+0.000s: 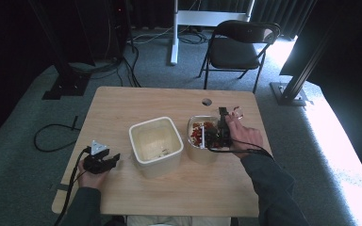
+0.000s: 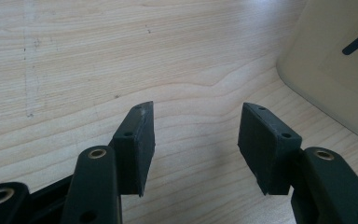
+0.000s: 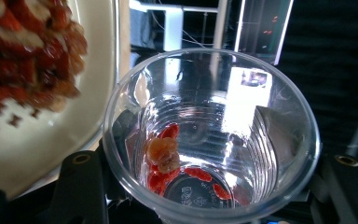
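Jaws of your right gripper [image 3: 205, 186] clamp clear cup [image 3: 209, 135] beside fruit bowl [image 1: 195, 150]; left gripper [image 2: 196, 144] jaws apart, resting on worktop [image 2: 98, 56].

The table [image 1: 122, 101] is pale wood with a fine wavy grain. On it stands a cream tub [image 1: 156, 146], whose side carries a dark navy mark in the left gripper view. The bowl [image 1: 197, 151] beside it is cream too, holding red and brownish-orange pieces [image 1: 199, 133]. The plastic cup [image 3: 212, 135] is clear and ribbed, with a few red and orange bits [image 3: 165, 151] at its bottom. Both the left gripper [image 2: 196, 144] and the right gripper [image 1: 223, 123] are black, the left topped by a grey plate. The sleeves [image 1: 275, 188] are dark grey-green, the carpet grey, the folding chair [image 1: 238, 47] black
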{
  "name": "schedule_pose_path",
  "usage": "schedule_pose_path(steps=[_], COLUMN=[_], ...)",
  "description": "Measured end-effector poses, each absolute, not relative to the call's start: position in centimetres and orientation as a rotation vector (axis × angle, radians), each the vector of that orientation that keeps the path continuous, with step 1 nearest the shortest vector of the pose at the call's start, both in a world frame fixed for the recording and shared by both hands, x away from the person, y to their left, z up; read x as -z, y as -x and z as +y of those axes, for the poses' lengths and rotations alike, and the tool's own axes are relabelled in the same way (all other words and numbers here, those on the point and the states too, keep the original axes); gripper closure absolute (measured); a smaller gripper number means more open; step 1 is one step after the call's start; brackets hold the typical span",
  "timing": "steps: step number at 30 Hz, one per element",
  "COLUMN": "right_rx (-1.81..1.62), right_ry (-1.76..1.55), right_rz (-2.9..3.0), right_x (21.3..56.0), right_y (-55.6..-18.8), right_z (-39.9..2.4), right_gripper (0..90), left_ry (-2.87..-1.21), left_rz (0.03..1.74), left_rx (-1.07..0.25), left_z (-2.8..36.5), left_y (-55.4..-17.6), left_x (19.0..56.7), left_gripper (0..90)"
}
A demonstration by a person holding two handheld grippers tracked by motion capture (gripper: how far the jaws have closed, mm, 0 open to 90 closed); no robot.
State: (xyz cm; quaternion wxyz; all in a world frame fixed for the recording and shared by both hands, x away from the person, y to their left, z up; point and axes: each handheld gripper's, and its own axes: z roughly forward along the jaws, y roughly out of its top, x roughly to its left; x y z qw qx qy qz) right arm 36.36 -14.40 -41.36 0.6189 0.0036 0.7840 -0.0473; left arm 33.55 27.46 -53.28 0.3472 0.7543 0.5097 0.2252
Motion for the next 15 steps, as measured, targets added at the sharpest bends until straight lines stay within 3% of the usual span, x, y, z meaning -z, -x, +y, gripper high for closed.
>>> schedule_pose_path(steps=[15], right_rx=[-0.125], right_ry=[-0.222], right_rz=[1.895], right_x=[40.2], right_y=[-36.2], right_z=[-15.7], right_gripper=[35.4], left_ry=[-1.958], left_rz=[1.321], left_rx=[-0.586], left_z=[27.5], left_y=[-33.5], left_x=[53.2], left_gripper=[46.7])
